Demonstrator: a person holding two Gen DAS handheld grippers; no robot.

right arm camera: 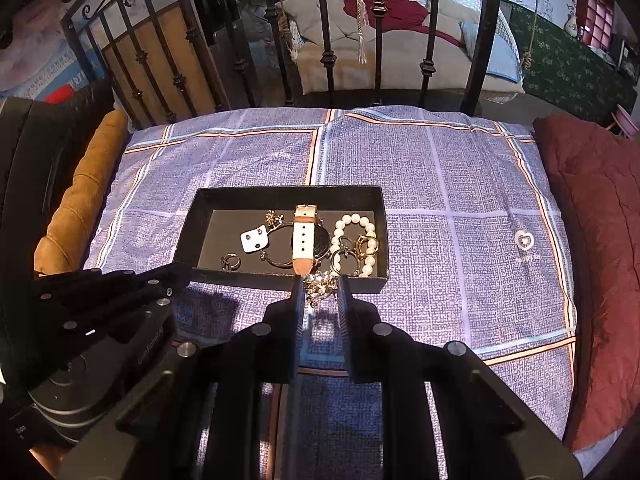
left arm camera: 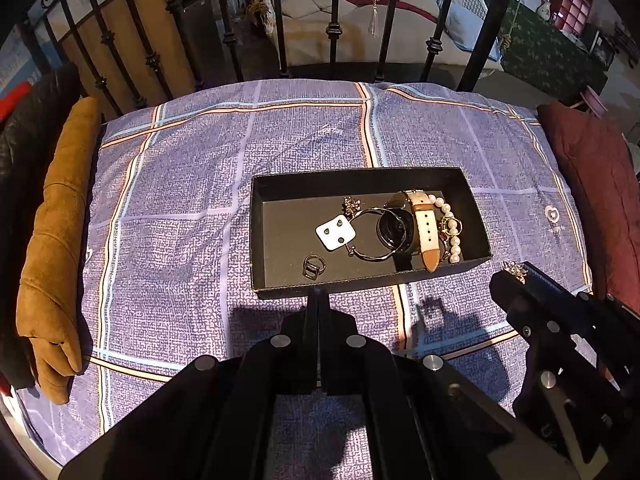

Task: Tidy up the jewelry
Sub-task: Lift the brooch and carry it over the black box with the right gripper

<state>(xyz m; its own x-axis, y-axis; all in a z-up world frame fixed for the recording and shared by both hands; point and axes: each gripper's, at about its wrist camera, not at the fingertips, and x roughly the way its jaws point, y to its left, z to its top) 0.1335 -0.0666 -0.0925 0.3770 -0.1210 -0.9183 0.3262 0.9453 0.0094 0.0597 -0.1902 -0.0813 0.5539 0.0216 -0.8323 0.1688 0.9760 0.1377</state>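
**Right claw grips a gold ornament at the box's near wall; left claw is closed and empty**

Your right claw (right arm camera: 319, 294) is nearly closed, its two fingers pinching a small gold, sparkly ornament (right arm camera: 319, 289) between the tips. From the right wrist view it sits just at the near wall of the black box (right arm camera: 280, 282), level with the rim. The left wrist view shows the same ornament (left arm camera: 515, 271) at the tip of that claw (left arm camera: 516, 276), off the right near corner of the box (left arm camera: 360, 282).

Your left claw (left arm camera: 318, 300) has its fingers pressed flat together with nothing between them. Its tip sits at the near wall of the box; whether it touches the card you cannot tell.

Inside the box, going from near to far, lie a small ring (left arm camera: 313, 266), a white earring card (left arm camera: 335, 232) with two studs, a thin dark bangle (left arm camera: 370, 234), a watch with a cream-and-tan strap (left arm camera: 425, 226), a pearl bracelet (left arm camera: 451, 230) and a small gold charm (left arm camera: 352, 204) near the far wall.

The box rests on a blue checked bedspread (left arm camera: 180, 184). A tan cushion (left arm camera: 56, 232) lies along its left edge and a dark red quilt (left arm camera: 600, 184) along its right. Beyond stands a black iron bed rail (left arm camera: 334, 20).
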